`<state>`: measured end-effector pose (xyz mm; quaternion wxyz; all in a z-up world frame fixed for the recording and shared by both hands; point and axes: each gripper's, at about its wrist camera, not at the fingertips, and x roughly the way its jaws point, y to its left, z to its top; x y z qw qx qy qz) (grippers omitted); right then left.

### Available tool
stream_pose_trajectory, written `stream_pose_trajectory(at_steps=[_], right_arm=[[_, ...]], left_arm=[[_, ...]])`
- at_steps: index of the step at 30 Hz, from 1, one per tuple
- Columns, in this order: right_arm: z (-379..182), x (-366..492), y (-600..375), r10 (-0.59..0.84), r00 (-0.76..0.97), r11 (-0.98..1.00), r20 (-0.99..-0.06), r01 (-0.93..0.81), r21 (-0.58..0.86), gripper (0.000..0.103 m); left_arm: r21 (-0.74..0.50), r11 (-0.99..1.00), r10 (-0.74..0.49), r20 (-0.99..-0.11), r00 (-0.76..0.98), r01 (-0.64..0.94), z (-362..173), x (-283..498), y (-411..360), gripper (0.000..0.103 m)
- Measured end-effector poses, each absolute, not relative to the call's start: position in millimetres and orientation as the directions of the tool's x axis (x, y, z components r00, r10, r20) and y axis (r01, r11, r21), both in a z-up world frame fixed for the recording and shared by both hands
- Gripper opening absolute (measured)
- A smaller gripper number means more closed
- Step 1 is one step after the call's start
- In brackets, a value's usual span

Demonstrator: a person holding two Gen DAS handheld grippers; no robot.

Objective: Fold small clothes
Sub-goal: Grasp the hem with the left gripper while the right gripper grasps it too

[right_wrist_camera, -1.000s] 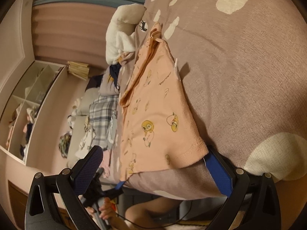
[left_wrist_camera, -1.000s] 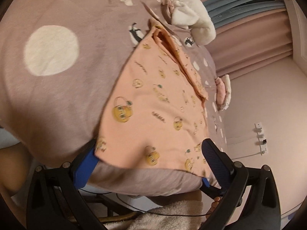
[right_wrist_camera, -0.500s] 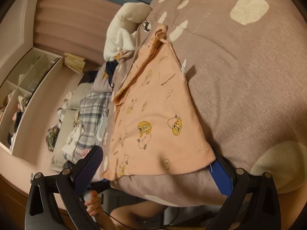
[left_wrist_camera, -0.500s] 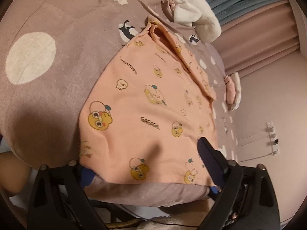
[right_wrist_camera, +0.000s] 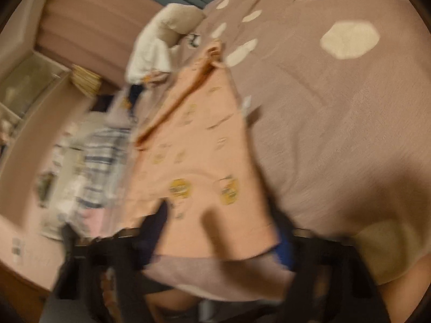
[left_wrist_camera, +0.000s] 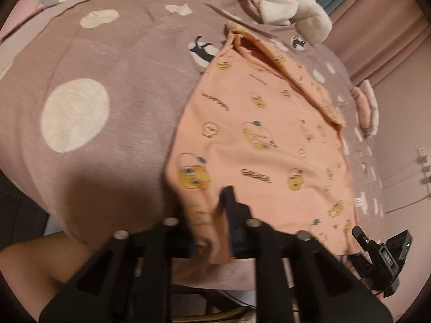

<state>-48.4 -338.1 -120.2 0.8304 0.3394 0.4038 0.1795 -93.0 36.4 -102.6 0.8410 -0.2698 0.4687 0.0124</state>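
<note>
While both near corners of the peach garment (left_wrist_camera: 258, 140) are being taken up, an uneven pinch is judged the chief risk: if one side slips free, the hem could skew and the fold land crooked. The bedspread (left_wrist_camera: 113, 123) underneath could also be gathered with the hem, because the cloth lies flat on it at the bed's edge.

The left gripper (left_wrist_camera: 208, 223) is seen clenched on the garment's near left corner, its jaws having just closed; a bunched pleat of peach fabric is held between them, at 6 o'clock in the left wrist view. The rest of the garment is spread from there toward 1 o'clock, reaching a white fleece item (left_wrist_camera: 291, 8).

The right gripper (right_wrist_camera: 221, 231) is blurred; its jaws have just been closing, with the near right hem between them. Whether the pads already press cannot be told. In that view the garment (right_wrist_camera: 194, 145) is laid from 6 toward 11 o'clock.
</note>
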Motion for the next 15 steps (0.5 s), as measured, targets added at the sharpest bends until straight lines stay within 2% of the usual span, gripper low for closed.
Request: stream_pose_trajectory(at_steps=[1,2,4,8,15], right_arm=[[-121.5,-46.8,-339.7,0.551,0.609,0.719,-0.571,0.001,0.695,0.026],[-123.6,-44.9,-343.0,0.532,0.608,0.723,-0.589,0.036,0.69,0.015],[-126.6,-42.1,-348.6,0.529,0.602,0.711,-0.598,0.069,0.699,0.009],[-121.2,-41.1,-347.9,0.53,0.609,0.711,-0.591,0.062,0.701,0.007],[-86.5,-29.8,-332.1,0.631,0.632,0.623,-0.45,-0.067,0.78,0.007]], left_arm=[[-0.447,0.85,-0.234,-0.795,0.56,-0.279,-103.0,-92.9,38.8,0.01],[-0.454,0.844,-0.237,-0.793,0.561,-0.285,-103.0,-93.0,41.1,0.009],[-0.455,0.843,-0.236,-0.793,0.562,-0.287,-101.3,-91.6,44.0,0.007],[-0.457,0.836,-0.234,-0.797,0.556,-0.304,-95.0,-89.8,49.5,0.005],[-0.49,0.824,-0.235,-0.752,0.616,-0.283,-64.0,-82.8,59.4,0.004]])
